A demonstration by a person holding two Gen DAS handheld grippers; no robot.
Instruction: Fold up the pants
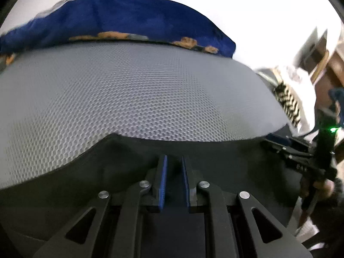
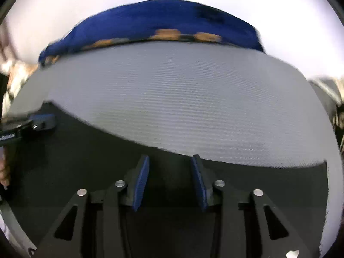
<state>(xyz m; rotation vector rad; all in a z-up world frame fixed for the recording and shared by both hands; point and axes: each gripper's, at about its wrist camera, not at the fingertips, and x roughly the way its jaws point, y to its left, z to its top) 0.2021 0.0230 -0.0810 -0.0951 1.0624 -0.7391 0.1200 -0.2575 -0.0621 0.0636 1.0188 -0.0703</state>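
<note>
While the pants (image 1: 133,172) lay on the mat (image 1: 129,90), the left gripper (image 1: 173,161) stood nearly closed, the right gripper (image 2: 169,161) open, both empty; the next fold required regrasping an edge.

We are seeing black pants (image 1: 120,163) lying on a grey mat (image 1: 137,90) with a tiny bumpy honeycomb pattern. Behind the mat we are looking at a deep blue cloth (image 1: 129,17) with orange patches along its edge; they may be little pictures, but it is too blurry to tell. The left gripper (image 1: 173,161) is showing black arms, blue pads and silver pins. The right gripper (image 2: 170,161) is wearing the same colours.
</note>
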